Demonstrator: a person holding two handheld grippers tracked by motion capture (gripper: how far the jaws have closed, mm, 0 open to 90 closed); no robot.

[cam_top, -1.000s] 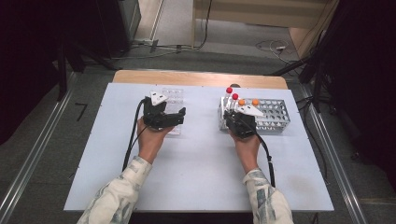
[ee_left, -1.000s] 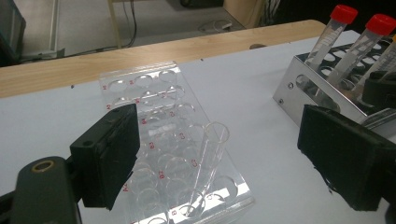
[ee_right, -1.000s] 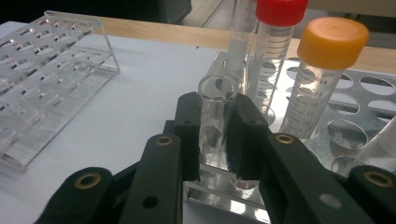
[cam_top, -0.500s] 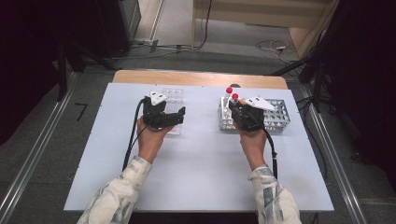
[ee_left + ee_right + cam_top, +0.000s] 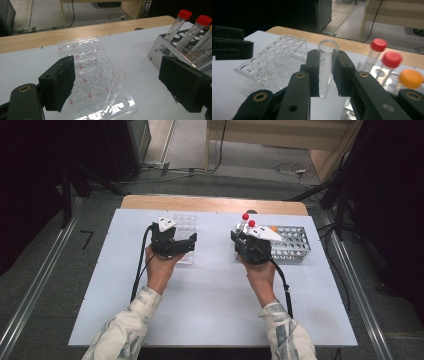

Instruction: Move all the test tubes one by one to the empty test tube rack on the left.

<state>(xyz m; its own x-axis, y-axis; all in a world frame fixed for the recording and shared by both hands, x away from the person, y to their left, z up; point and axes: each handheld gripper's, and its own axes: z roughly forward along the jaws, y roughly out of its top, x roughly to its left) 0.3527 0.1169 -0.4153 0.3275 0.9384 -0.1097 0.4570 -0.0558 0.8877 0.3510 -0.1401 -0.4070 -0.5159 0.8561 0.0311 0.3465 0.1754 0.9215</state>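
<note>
Both the left hand-held gripper [image 5: 172, 242] and the right hand-held gripper [image 5: 252, 247] are black with brass-coloured rivets, and the sleeves [image 5: 125, 330] wear a pale mottled print. The surface [image 5: 210, 305] is white with a light wood edge; the clear rack [image 5: 95, 75] bears red lettering. The metal rack [image 5: 292, 242] is silvery, its tubes [image 5: 387, 63] capped red and what looks like orange, while the held tube [image 5: 325, 67] is colourless.
</note>
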